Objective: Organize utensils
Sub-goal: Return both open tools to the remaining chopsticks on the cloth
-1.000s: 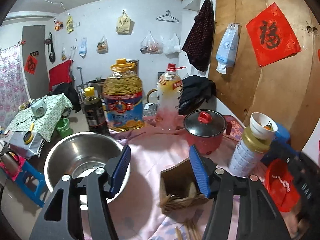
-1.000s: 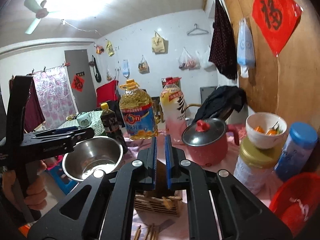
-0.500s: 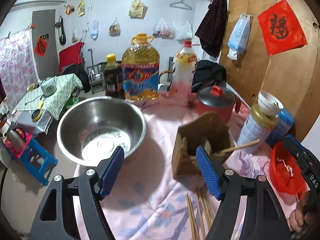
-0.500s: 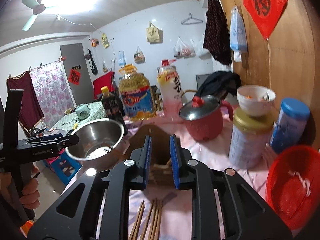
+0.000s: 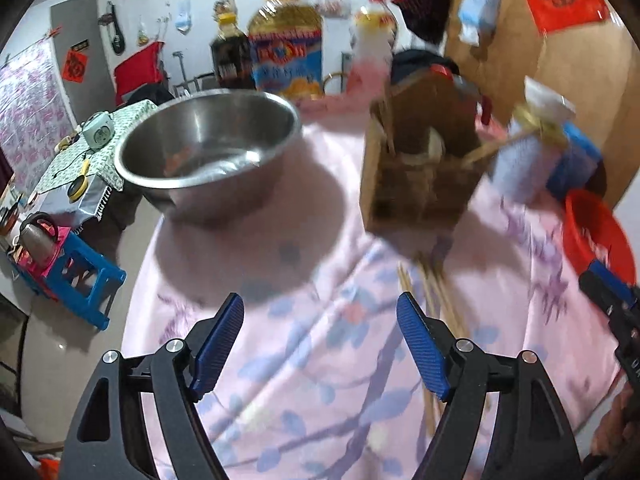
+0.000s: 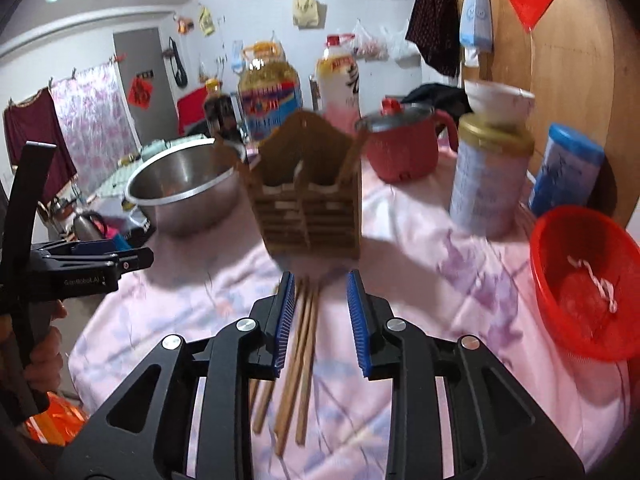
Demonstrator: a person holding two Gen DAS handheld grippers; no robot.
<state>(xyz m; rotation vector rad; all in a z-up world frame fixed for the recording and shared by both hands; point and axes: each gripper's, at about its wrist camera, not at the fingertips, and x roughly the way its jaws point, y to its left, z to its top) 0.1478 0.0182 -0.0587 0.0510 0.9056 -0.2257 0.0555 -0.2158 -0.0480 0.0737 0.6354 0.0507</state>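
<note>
A brown wooden utensil holder (image 6: 310, 200) stands on the pink floral cloth; it also shows in the left wrist view (image 5: 420, 160), with a chopstick leaning out of it. Several wooden chopsticks (image 6: 298, 360) lie loose on the cloth in front of it, seen in the left wrist view (image 5: 436, 304) too. My right gripper (image 6: 320, 316) is open and empty, low over the loose chopsticks. My left gripper (image 5: 320, 344) is open wide and empty above bare cloth, left of the chopsticks.
A steel bowl (image 5: 208, 148) sits left of the holder. Behind stand an oil jug (image 6: 270, 96), bottles, a red pot (image 6: 400, 148) and a tin (image 6: 490, 184) with a white bowl on top. A red basket (image 6: 588, 284) is at right. Wooden wall beyond.
Both grippers have pulled back and tilted down from the holder. The right gripper's jaws have opened from nearly shut and now sit over the loose chopsticks.
</note>
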